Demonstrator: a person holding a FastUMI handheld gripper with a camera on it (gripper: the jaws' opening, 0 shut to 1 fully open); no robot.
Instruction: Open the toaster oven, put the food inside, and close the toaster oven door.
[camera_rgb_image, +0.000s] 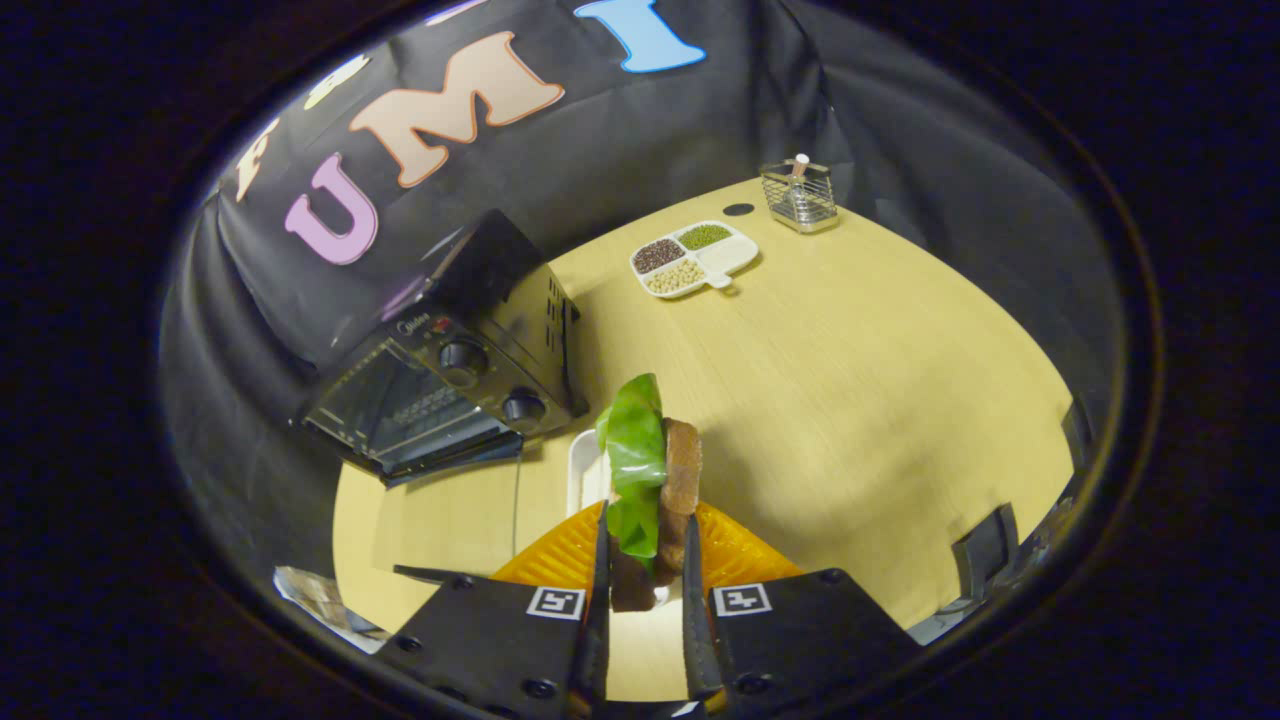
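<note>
Gripper (645, 575) fingers closed on sandwich (648, 480) (bread w/ lettuce), held edge-up, long axis running away from the fingers, at lower centre of frame. Toaster oven (455, 375) sits up-left of the load, at left-centre of frame; door appears open toward the table (850, 400).

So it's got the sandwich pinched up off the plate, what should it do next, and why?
Probably carry the sandwich toward the toaster oven. The gripper is shut on the sandwich, which is lifted above the white plate, and the oven's door looks already dropped open. The oven sits ahead and off to one side of the fingers, so the food must swing over before going in.
</note>
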